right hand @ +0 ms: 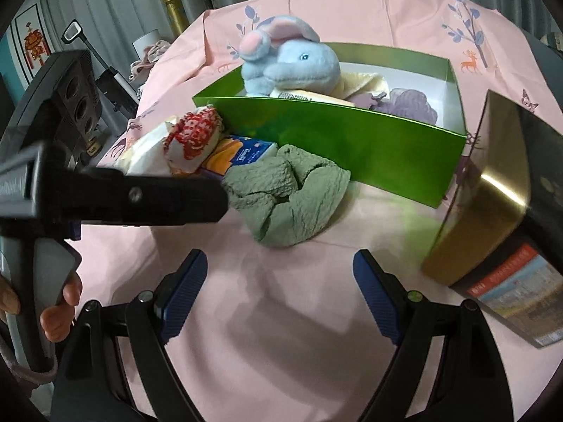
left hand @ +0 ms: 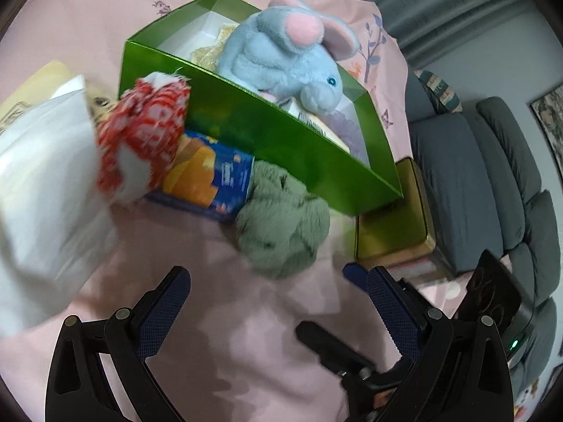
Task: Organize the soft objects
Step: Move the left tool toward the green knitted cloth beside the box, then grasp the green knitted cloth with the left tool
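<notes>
Left claw and right claw were both angled downward, jaws spread wide, empty. A hand gripped the left handle.

Pink printed tablecloth, grey sofa, grey curtains

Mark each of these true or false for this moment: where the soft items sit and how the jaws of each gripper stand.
1. The grey plush rabbit lies in the green box. True.
2. The green cloth is inside the box. False: it lies on the pink sheet in front of it.
3. The right gripper holds the cloth. False: its jaws are open and empty.
4. The left gripper has open jaws. True.
</notes>
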`<state>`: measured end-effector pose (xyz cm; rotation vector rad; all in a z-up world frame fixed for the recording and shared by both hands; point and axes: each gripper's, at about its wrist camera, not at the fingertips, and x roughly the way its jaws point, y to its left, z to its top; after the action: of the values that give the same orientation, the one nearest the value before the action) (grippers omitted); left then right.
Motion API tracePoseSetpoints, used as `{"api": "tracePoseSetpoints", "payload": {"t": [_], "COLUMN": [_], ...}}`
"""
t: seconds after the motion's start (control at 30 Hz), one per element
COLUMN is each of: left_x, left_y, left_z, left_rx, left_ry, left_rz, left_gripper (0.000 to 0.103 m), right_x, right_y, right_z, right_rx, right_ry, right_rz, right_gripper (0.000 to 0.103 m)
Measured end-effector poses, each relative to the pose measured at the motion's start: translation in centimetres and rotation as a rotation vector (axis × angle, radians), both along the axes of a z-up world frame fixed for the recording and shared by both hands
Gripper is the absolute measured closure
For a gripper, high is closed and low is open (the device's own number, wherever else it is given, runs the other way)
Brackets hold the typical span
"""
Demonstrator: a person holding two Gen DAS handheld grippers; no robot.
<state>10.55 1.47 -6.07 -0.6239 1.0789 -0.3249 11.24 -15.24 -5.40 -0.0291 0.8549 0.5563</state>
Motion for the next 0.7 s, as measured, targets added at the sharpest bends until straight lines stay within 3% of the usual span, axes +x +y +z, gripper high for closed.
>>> {"api": "tracePoseSetpoints", "payload": {"t": [0.17,0.3,0.33,0.4,0.47,0.57,0.67,0.7], "left_x": [1.9,2.8,2.9,3.2,3.3,3.3,3.5,3.5], "left_y": [-0.4,-0.7,-0.5,-0.4,-0.5,-0.6,-0.3,-0.1], "left_z": [-1.0,-1.4,-1.6,-1.8,-2.0,-2.0,-2.1,-2.1], "left_rx": [-0.042,-0.050,-0.072,-0.092,-0.084,-0.074,-0.075,-0.068], "left_ry": [0.038,0.050,0.054,0.070,0.082,0.077,0.079,0.082], "left_rz": [0.006,0.012,0.020,0.017,0.010,0.004,-0.001,-0.004], "left_gripper": [0.003,0.011,0.014,0.036,0.038,0.043,0.062,0.064], "right_x": [1.7,2.5,2.6,2.9,3.1,3.5,3.8,3.8], "right_y": [0.0,0.4,0.6,1.1,1.4,1.6,1.7,1.7], "right_z": [-0.6,-0.9,-0.9,-1.1,-1.1,-1.1,-1.2,-1.3], "right_rx": [0.023,0.033,0.034,0.030,0.032,0.038,0.040,0.035], "right_ry": [0.031,0.036,0.037,0.038,0.036,0.040,0.047,0.043], "right_rz": [-0.004,0.015,0.022,0.035,0.040,0.033,0.028,0.031], "right_gripper": [0.018,0.018,0.019,0.020,0.021,0.032,0.044,0.054]}}
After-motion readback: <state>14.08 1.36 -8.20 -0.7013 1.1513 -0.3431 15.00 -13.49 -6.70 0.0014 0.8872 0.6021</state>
